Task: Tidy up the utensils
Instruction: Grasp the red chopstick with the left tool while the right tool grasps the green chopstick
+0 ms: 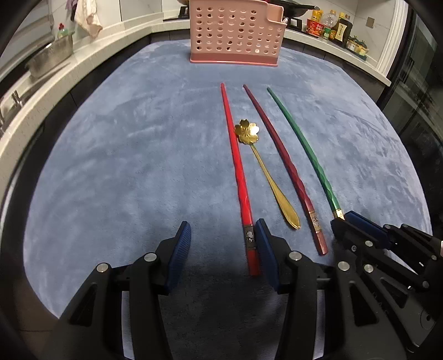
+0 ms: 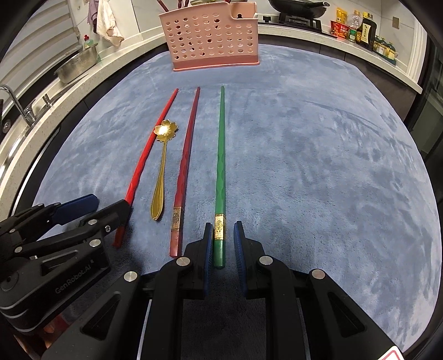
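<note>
Three chopsticks and a spoon lie side by side on a blue cloth (image 1: pixel 124 166): a red chopstick (image 1: pixel 238 177), a gold flower-bowled spoon (image 1: pixel 265 171), a maroon chopstick (image 1: pixel 288 171) and a green chopstick (image 1: pixel 307 155). My left gripper (image 1: pixel 223 238) is open, its right finger next to the red chopstick's thick end. My right gripper (image 2: pixel 223 235) is partly closed around the thick end of the green chopstick (image 2: pixel 220 171), with small gaps at both pads. A pink perforated utensil holder (image 1: pixel 236 33) stands at the far edge, also in the right wrist view (image 2: pixel 210 36).
A kitchen counter wraps around the back. A steel bowl (image 1: pixel 49 55) and a tap (image 2: pixel 16 105) are at the left. A wok (image 2: pixel 299 8) and sauce bottles (image 2: pixel 357 26) stand at the back right. A hung cloth (image 1: pixel 87 16) is at the back left.
</note>
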The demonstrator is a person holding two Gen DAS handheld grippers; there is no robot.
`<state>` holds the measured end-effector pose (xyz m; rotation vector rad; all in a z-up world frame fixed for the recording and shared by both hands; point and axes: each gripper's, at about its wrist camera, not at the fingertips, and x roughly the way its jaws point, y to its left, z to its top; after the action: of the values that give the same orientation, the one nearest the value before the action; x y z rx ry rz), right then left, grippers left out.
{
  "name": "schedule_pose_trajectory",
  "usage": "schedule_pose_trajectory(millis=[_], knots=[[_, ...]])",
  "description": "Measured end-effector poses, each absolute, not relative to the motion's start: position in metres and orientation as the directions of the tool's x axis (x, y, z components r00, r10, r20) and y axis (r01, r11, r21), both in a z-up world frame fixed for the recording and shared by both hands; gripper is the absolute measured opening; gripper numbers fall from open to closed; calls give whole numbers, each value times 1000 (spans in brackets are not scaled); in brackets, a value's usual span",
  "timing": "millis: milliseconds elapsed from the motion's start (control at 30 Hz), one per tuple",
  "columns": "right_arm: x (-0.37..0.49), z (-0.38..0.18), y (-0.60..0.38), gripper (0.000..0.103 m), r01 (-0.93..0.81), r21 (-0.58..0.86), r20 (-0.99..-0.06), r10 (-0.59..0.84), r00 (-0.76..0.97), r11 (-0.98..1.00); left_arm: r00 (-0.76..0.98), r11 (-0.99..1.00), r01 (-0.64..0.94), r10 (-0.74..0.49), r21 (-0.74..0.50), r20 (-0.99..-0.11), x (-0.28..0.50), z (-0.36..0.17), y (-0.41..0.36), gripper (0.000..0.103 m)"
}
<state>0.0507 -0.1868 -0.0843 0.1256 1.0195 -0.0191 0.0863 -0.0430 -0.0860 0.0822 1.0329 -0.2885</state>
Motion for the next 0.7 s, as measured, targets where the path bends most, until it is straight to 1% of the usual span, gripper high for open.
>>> schedule_pose_trajectory(millis=[100, 267, 367, 433, 467, 533, 700], knots=[[51, -84, -187, 16, 75, 98, -850, 44, 525, 992, 475, 958, 272, -215, -90, -853, 88, -88, -41, 46], [51, -85, -186, 16, 74, 96, -850, 43, 525, 993, 487, 955, 287, -211, -73, -847, 85, -89, -43, 44], [50, -85, -187, 16, 71, 96, -850, 45, 526, 993, 489, 955, 282, -220, -85, -844, 84, -89, -40, 38], [50, -85, -186, 16, 68, 93, -849, 44, 527, 993, 491, 957, 277, -220, -88, -843, 83, -89, -38, 29], [50, -85, -186, 16, 68, 93, -848, 43, 528, 993, 492, 958, 274, -217, -87, -843, 83, -89, -37, 27], [49, -85, -186, 16, 68, 94, -848, 44, 529, 993, 492, 958, 272, -220, -91, -842, 83, -89, -35, 20], [49, -85, -186, 13, 67, 91, -848, 42, 529, 994, 489, 957, 273, -230, -103, -842, 83, -89, -33, 9]])
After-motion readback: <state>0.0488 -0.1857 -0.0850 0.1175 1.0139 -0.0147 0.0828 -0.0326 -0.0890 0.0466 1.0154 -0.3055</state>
